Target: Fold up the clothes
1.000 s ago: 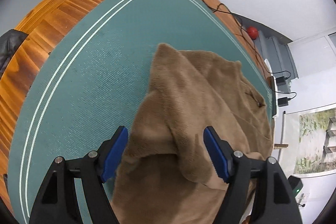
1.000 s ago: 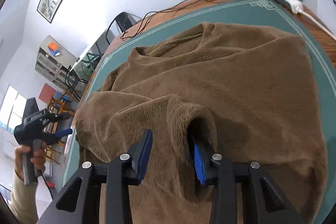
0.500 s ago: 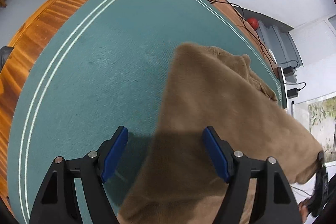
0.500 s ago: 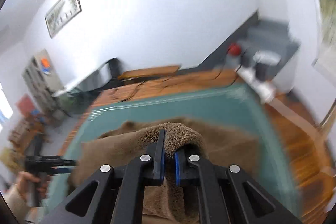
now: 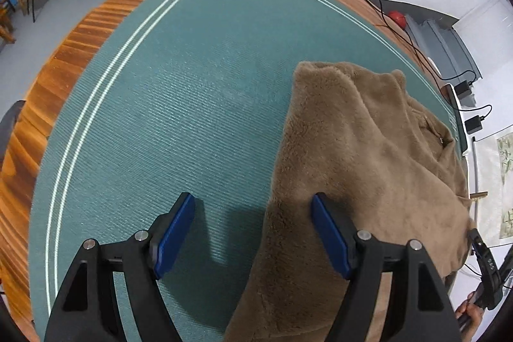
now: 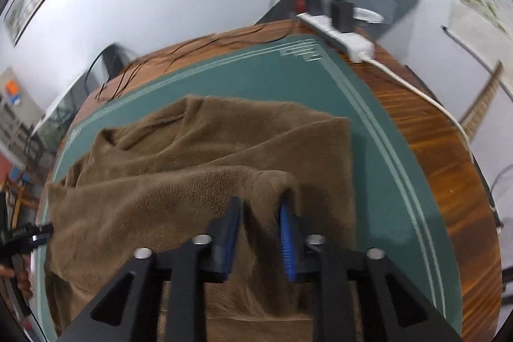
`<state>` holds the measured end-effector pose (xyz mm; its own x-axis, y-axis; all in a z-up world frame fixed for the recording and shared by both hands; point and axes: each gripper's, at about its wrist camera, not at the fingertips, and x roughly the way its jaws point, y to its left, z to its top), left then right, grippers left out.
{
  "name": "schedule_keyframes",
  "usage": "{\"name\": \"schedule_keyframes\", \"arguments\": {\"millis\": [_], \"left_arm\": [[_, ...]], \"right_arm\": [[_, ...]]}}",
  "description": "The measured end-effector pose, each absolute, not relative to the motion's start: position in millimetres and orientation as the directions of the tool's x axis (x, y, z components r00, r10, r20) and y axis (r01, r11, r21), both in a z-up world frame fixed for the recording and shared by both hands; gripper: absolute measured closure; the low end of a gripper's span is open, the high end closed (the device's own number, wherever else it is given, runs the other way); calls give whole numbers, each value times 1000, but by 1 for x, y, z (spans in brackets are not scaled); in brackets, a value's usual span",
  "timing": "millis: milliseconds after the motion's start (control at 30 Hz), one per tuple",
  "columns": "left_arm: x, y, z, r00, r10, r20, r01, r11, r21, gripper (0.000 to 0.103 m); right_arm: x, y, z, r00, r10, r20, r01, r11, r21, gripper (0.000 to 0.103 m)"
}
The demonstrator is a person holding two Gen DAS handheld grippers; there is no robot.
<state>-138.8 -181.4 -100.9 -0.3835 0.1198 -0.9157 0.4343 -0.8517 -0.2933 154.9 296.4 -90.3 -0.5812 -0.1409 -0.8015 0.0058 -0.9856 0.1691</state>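
The brown fleece garment point(image 6: 198, 156) lies part-folded on the green mat point(image 5: 179, 104). It looks soft, thick and limp, likely to sag and slide, so a bunched edge or hem seems the best hold. The right gripper point(image 6: 258, 241) is opening around a fold of it; the left gripper point(image 5: 253, 233) stands spread, empty, over its edge.

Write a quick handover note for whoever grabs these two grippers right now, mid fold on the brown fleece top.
Left gripper: jaws wide, nothing clamped, over the near edge of the brown fleece top.
Right gripper: jaws opening, with a fold of fleece between them.
The top lies on the green mat, one side doubled over.
Done: first fold laid across.
Left: let go, smooth it, make the remaining folds.
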Motion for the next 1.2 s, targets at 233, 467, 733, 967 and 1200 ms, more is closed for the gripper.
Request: {"name": "schedule_keyframes", "arguments": {"millis": [233,467,733,967,1200], "left_arm": [[-136,-141,-63,-486,123,-865,312,-901,-303,25],[-157,-96,-83,-450,164,-878,182,-945,-270,25],[-149,-96,-100,-440,105,-892,150,-971,-188,24],[-139,-83,-83,-425,20,-905,163,-982,-98,24],[-127,-56,-80,-431,-1,-902,132,-989,-62,23]], "right_arm": [[175,296,-55,-685,-113,-719,36,-992,121,19],[170,232,-84,-585,-248,-772,298,-951,80,19],[159,256,-141,-469,-216,-856,241,-964,111,19],[171,248,-120,-506,-167,-846,218,-974,62,19],[199,232,-115,-520,-163,-838,279,-960,14,19]]}}
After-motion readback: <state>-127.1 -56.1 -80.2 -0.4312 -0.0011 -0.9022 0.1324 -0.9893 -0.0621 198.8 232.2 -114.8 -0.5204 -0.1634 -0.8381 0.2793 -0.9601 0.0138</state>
